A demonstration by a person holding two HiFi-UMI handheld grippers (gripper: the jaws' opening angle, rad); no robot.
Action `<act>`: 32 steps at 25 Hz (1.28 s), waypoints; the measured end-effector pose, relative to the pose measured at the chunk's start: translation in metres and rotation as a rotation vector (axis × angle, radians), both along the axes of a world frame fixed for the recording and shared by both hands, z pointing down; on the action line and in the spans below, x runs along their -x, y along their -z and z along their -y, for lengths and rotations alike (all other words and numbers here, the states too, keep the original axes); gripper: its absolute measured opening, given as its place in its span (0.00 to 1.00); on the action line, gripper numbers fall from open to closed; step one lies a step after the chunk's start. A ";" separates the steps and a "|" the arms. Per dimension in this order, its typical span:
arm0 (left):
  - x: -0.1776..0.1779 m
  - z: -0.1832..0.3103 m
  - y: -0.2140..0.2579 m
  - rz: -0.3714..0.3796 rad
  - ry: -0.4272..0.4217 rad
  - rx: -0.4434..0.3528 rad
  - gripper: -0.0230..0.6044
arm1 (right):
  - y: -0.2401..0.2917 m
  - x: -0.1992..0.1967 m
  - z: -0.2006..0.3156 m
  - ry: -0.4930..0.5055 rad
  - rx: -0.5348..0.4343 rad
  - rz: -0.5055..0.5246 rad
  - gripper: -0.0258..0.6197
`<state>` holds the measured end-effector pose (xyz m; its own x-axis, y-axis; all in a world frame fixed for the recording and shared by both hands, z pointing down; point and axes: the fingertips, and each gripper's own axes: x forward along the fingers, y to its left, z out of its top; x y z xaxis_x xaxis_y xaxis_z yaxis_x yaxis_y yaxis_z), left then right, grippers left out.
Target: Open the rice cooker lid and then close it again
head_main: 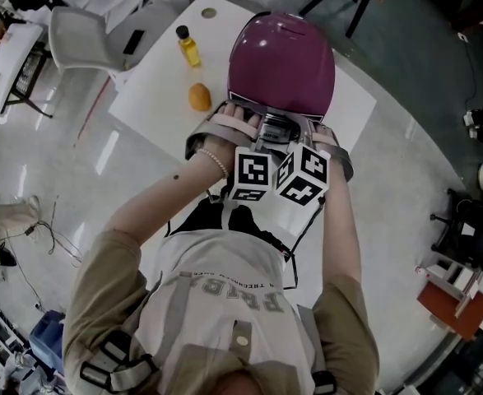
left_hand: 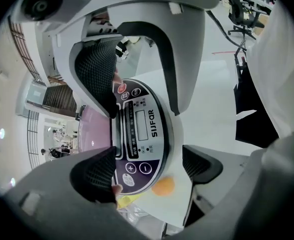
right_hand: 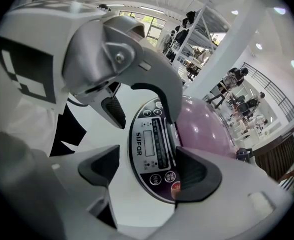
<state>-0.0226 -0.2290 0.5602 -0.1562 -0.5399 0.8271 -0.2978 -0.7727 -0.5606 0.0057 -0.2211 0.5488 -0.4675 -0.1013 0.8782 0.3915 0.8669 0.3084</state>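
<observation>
Poising left gripper [left_hand: 152, 170] and right gripper [right_hand: 149, 171] equally near, jaws gaping astride the control panel [left_hand: 141, 129]; closed rice cooker lid [head_main: 282, 60] lying just beyond.

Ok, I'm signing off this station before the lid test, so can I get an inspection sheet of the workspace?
Surface: white table on a glossy floor.
Job's things: purple rice cooker, lid closed, control panel facing the person.
Clutter: small bottle of yellow liquid and an orange fruit, left of the cooker and apart from it.
Grippers: left gripper and right gripper both open, side by side at the control panel, holding nothing.
Cables: loose wires on the floor, away from the table.
Surroundings: white chair beside the table; people in the background.
</observation>
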 end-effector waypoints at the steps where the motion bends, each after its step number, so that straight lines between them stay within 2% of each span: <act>1: 0.000 0.000 0.000 0.008 -0.002 0.000 0.72 | 0.000 0.000 0.000 0.000 -0.008 -0.006 0.58; 32: 0.005 0.005 -0.001 -0.001 0.024 -0.046 0.74 | -0.002 0.006 0.002 -0.025 -0.002 0.015 0.56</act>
